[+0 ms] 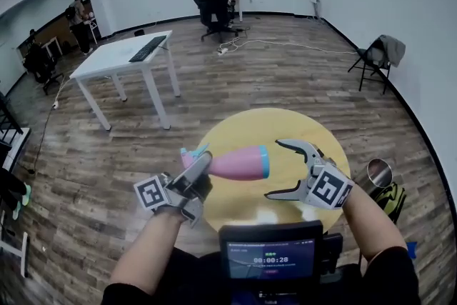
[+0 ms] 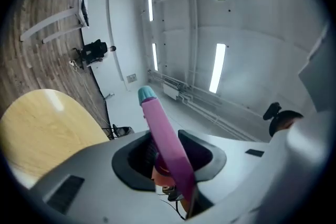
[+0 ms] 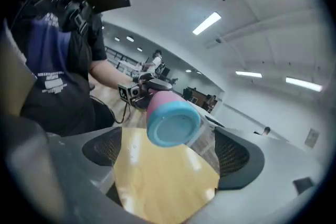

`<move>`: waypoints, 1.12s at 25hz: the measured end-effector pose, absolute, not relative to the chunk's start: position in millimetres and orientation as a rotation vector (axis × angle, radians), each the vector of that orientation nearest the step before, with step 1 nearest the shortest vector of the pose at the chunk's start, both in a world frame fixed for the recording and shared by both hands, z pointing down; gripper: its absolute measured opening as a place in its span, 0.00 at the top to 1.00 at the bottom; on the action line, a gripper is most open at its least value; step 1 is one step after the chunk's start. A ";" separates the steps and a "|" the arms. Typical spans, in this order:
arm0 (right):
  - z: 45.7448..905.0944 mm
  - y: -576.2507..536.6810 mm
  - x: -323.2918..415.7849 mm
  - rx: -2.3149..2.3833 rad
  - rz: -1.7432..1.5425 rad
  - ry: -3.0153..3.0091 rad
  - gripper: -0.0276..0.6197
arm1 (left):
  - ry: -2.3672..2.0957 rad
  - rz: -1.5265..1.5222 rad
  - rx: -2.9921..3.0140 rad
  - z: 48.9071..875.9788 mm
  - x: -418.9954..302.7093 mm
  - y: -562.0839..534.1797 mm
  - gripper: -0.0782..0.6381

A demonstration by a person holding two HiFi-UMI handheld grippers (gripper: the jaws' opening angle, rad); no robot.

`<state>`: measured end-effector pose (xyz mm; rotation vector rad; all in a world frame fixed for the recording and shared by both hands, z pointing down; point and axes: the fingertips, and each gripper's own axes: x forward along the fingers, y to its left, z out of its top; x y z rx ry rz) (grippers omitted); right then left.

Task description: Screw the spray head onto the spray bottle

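Your left hand-held gripper [image 1: 198,169] pinches pink spray bottle [image 1: 235,163] at neck end. Yellow surface [image 1: 243,123] below spray bottle. Your right hand-held gripper [image 1: 273,168] spread, just beside spray bottle base.

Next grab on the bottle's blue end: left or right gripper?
Right. The right gripper is open and empty, with the blue base of the pink bottle just ahead of its jaws. The left gripper is shut on the bottle's other end.

One spray bottle [image 1: 239,163], two hand-held grippers [image 1: 201,165] [image 1: 273,168], two tables [image 1: 118,59] [image 1: 235,123]
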<state>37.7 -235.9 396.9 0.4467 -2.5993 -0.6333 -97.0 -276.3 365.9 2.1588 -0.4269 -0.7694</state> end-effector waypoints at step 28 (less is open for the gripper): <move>381.6 -227.8 44.4 0.514 -0.763 -2.589 0.06 | -0.418 -0.808 2.187 360.8 -106.0 -268.0 0.69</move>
